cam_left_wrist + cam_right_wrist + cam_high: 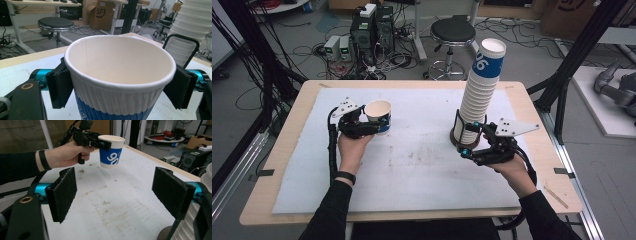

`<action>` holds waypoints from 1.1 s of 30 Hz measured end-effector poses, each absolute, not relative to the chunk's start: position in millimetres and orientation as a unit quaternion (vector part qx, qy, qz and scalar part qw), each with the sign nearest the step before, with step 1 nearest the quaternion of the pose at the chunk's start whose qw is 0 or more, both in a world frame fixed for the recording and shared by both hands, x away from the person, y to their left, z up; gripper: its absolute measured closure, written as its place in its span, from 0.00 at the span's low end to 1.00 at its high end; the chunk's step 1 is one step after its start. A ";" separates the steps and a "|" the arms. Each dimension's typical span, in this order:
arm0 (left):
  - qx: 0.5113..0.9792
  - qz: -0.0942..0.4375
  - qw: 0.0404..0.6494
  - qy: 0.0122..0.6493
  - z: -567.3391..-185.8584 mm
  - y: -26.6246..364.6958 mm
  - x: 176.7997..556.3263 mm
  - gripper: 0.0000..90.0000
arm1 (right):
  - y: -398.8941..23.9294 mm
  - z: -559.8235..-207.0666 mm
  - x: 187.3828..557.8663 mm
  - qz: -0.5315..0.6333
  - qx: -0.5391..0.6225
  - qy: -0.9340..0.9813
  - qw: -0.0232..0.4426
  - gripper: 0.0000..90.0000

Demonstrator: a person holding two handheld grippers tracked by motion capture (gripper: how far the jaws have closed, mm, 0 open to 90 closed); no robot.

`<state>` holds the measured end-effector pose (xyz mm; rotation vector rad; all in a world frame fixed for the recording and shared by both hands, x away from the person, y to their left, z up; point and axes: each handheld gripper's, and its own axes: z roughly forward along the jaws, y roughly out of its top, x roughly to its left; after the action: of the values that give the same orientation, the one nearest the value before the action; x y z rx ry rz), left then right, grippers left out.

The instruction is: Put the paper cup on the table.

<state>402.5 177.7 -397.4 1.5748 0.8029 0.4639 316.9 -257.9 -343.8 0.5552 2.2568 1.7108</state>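
A white paper cup point(378, 114) with a blue band hangs upright above the left part of the white mat, with my left gripper point(376, 125) shut on it. In the left gripper view the black pads point(58, 86) press the ribbed wall of the cup point(120, 75) just under its rim; the cup is empty. The right gripper view shows that cup point(111, 152) held clear of the table by the left gripper point(103, 145). A tall leaning stack of cups point(479, 95) stands in a black wire holder point(457, 134) at the right. My right gripper point(472, 142) stands open beside the holder's base, with nothing between its jaws point(117, 192).
The white mat point(412, 170) covers most of the wooden table point(537, 150). Beyond the far edge are a black stool point(453, 32), computer boxes point(372, 30) and cables on the floor. Black frame legs point(562, 85) rise at the table's right.
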 end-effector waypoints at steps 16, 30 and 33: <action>0.690 0.206 0.589 0.366 -416.3 181.2 414.2 0.23 | -256.7 -349.1 317.8 0.582 0.193 0.780 0.125 0.23; 0.689 0.222 0.577 0.378 -427.9 182.4 422.4 0.24 | -257.4 -350.5 317.6 0.584 0.193 0.779 0.126 0.23; 0.688 0.219 0.575 0.384 -431.7 182.4 424.2 0.24 | -257.4 -350.8 317.6 0.583 0.193 0.779 0.126 0.23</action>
<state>424.2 182.4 -431.7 1.6126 0.8988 0.5134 317.6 -257.4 -350.8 0.5612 2.2692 1.6963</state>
